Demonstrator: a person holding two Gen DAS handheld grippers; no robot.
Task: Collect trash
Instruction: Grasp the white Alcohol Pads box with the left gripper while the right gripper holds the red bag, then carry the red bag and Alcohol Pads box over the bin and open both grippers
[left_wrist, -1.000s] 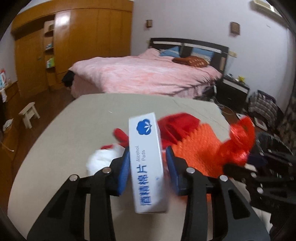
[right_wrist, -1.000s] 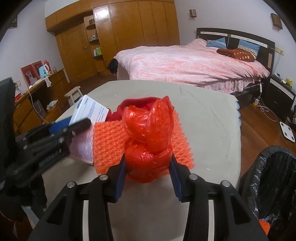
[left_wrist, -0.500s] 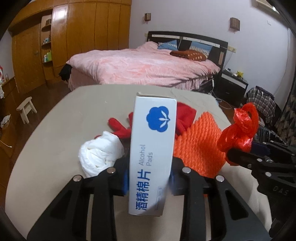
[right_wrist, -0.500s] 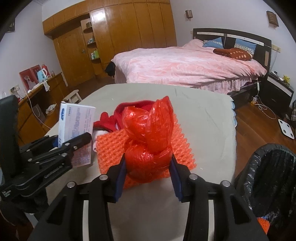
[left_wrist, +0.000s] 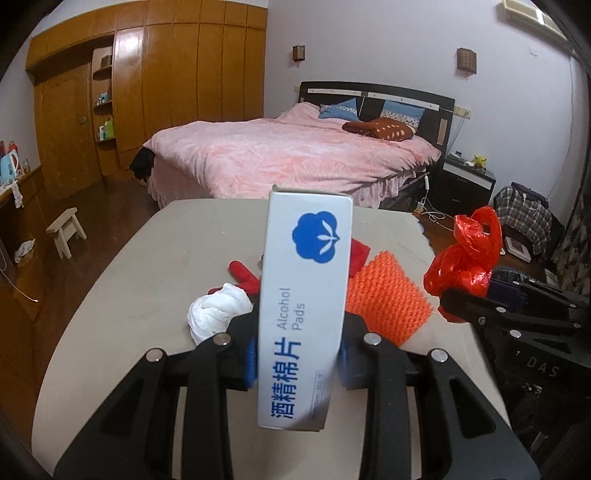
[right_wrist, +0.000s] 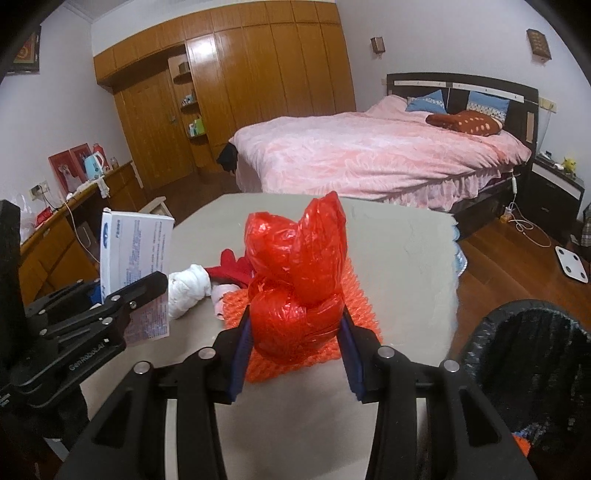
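Note:
My left gripper (left_wrist: 298, 360) is shut on a white alcohol pads box (left_wrist: 304, 306), held upright above the beige table (left_wrist: 122, 291). The same alcohol pads box (right_wrist: 135, 280) appears at the left of the right wrist view. My right gripper (right_wrist: 295, 354) is shut on a knotted red plastic bag (right_wrist: 299, 280), lifted off the table; the red plastic bag (left_wrist: 463, 258) also shows on the right of the left wrist view. On the table lie an orange mesh pad (left_wrist: 388, 299), a crumpled white tissue wad (left_wrist: 218, 314) and a red cloth (left_wrist: 243, 277).
A bin lined with a black bag (right_wrist: 535, 369) stands at the table's right edge, low in the right wrist view. Beyond the table are a pink bed (left_wrist: 295, 162), wooden wardrobes (right_wrist: 229, 96), a small stool (left_wrist: 66, 229) and a wooden floor.
The left jaws closed onto the box, and both grippers rose, lifting the box and the red bag clear of the table. The items on the table now sit lower in both views.

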